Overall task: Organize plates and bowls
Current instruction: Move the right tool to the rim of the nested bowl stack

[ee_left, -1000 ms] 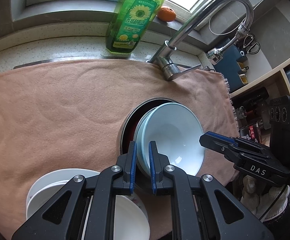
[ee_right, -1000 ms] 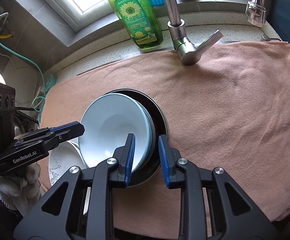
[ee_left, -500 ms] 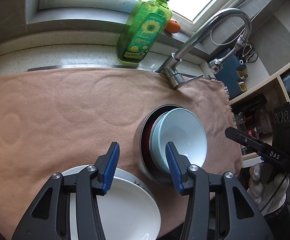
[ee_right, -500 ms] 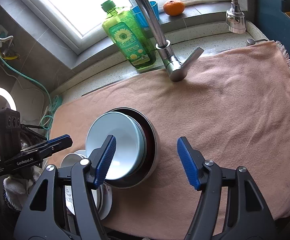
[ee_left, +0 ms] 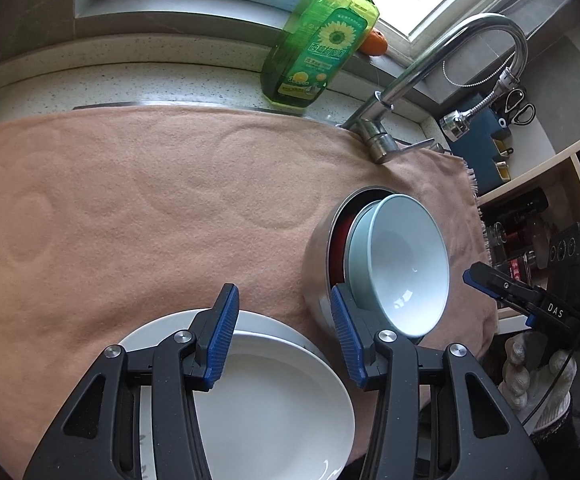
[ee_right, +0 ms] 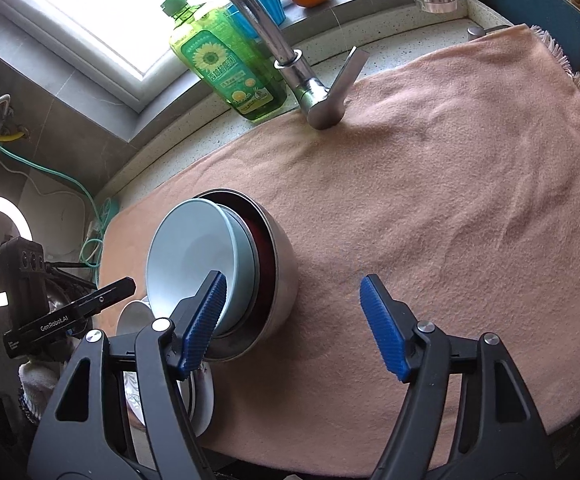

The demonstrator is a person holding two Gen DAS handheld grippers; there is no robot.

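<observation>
Both tools, left and right, are spread, nothing pinched. Pale bowls are nested in a steel pot; white plates are stacked near the towel's front edge.

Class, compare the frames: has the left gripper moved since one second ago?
Yes. The left gripper, then shut on the bowl rim, is now open and has pulled back from the bowl and the faucet, over the plates.

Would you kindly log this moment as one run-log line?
left gripper: open, over white plates | right gripper: open | pale blue bowl: nested in steel bowl on towel
</observation>
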